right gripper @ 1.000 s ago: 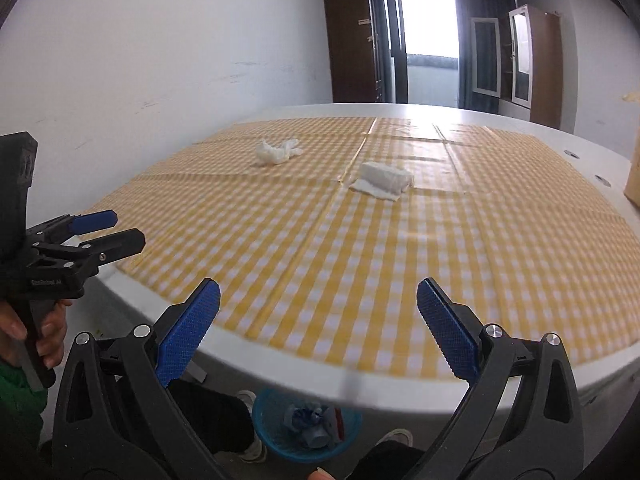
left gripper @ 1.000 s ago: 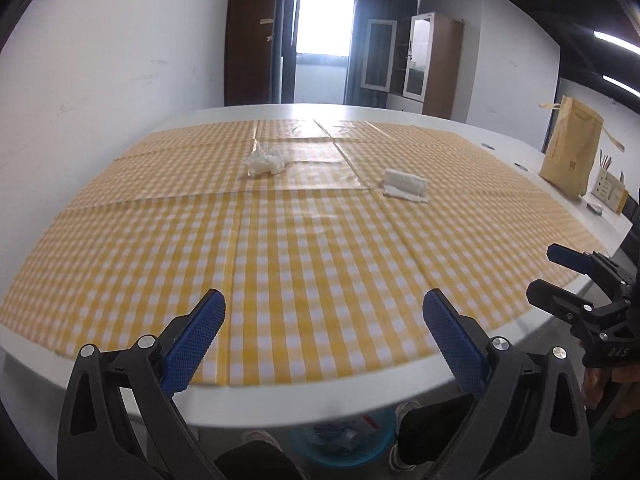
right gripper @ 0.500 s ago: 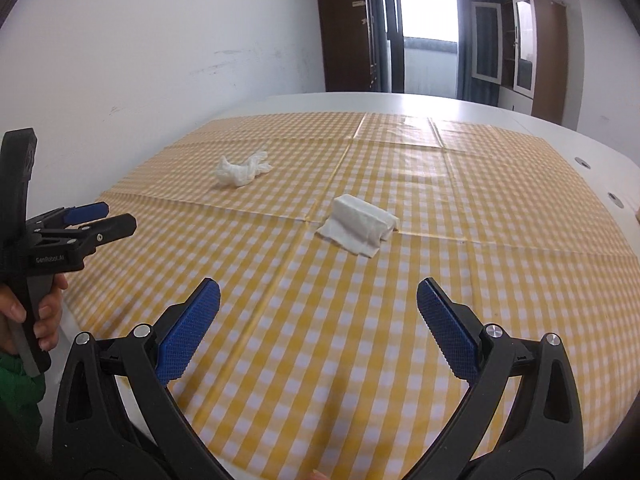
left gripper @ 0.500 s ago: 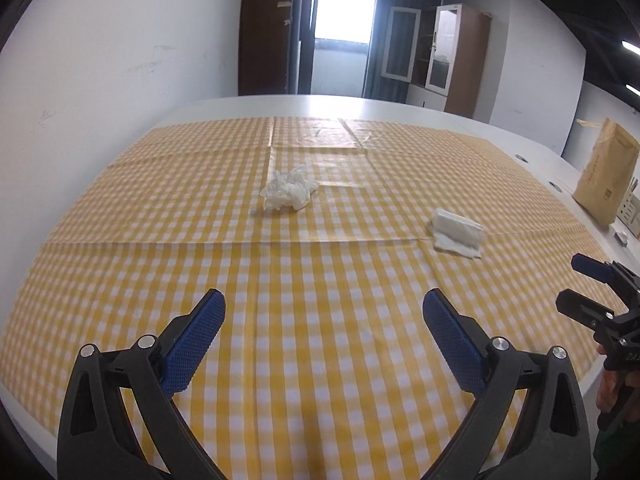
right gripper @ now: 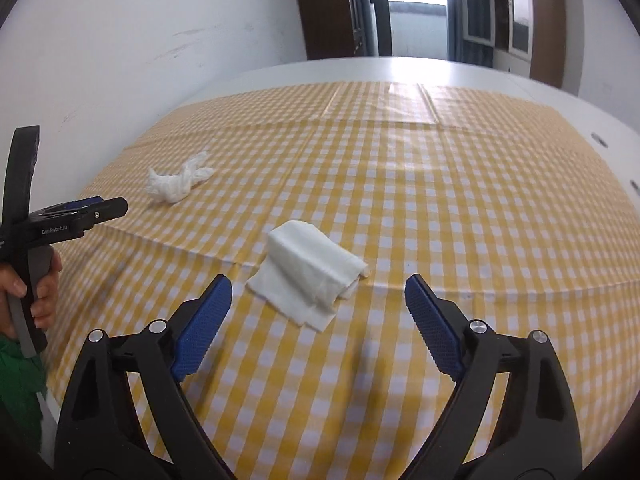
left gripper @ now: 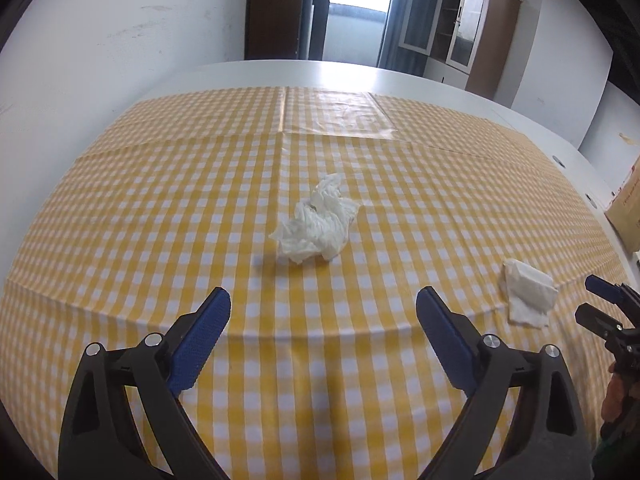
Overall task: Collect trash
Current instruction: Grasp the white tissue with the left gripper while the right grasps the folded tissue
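Now both tools hover above the surface (left gripper: 352, 76), which wears a yellow checked cloth (left gripper: 160, 208). The left hand-held gripper (left gripper: 323, 308) is released, fingers spread wide, with a crumpled tissue (left gripper: 316, 226) lying on the cloth just ahead, in line with the gap. The right hand-held gripper (right gripper: 318, 298) is likewise spread and empty, and a folded tissue (right gripper: 310, 274) lies flat just beyond its fingertips. A brown paper bag (left gripper: 628, 216) stands near the surface's right edge.

Change log: I bring left gripper (left gripper: 323, 300) nearer crumpled tissue (left gripper: 316, 226); right gripper (right gripper: 318, 288) nearer folded tissue (right gripper: 310, 272).
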`<state>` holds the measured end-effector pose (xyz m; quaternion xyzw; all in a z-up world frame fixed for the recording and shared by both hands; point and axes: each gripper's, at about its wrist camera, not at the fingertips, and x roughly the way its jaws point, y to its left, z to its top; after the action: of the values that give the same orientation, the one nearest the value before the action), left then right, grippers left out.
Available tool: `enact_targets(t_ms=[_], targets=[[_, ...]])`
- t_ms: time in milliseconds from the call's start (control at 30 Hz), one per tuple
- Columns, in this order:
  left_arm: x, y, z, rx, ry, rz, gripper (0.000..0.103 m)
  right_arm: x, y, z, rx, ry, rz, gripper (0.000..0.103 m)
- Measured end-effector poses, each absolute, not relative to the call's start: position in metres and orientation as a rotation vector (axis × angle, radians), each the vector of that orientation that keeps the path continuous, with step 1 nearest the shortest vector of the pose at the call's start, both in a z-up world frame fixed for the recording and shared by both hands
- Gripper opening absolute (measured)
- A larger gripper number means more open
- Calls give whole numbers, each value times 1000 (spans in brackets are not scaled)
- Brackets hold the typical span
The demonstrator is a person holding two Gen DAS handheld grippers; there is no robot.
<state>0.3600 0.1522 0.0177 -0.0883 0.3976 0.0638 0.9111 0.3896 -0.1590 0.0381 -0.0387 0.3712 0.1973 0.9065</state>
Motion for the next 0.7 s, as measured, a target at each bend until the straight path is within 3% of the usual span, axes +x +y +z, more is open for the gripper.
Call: enact_targets(t_ms=[233, 333, 400, 433, 500, 600, 700], targets=[[401, 168, 2, -238, 869, 97, 83, 421, -155, 32, -110, 823, 406, 68], [414, 170, -5, -263, 891, 88, 74, 429, -149, 26, -121, 853, 415, 58], [421, 171, -9, -277, 897, 83, 64, 431, -144, 21, -133, 868, 421, 55], [422, 172, -11, -280, 897, 80, 58, 432, -141, 19, -147, 875, 421, 48], [425, 172, -15, -299, 899, 49, 28, 432, -137, 15, -166, 879, 411, 37], [429, 174, -20, -319, 893, 25, 12, 432, -136, 12, -168, 884, 410, 17], [420, 170, -11, -315, 854, 15, 11, 423, -135, 13, -192, 873, 410, 6]])
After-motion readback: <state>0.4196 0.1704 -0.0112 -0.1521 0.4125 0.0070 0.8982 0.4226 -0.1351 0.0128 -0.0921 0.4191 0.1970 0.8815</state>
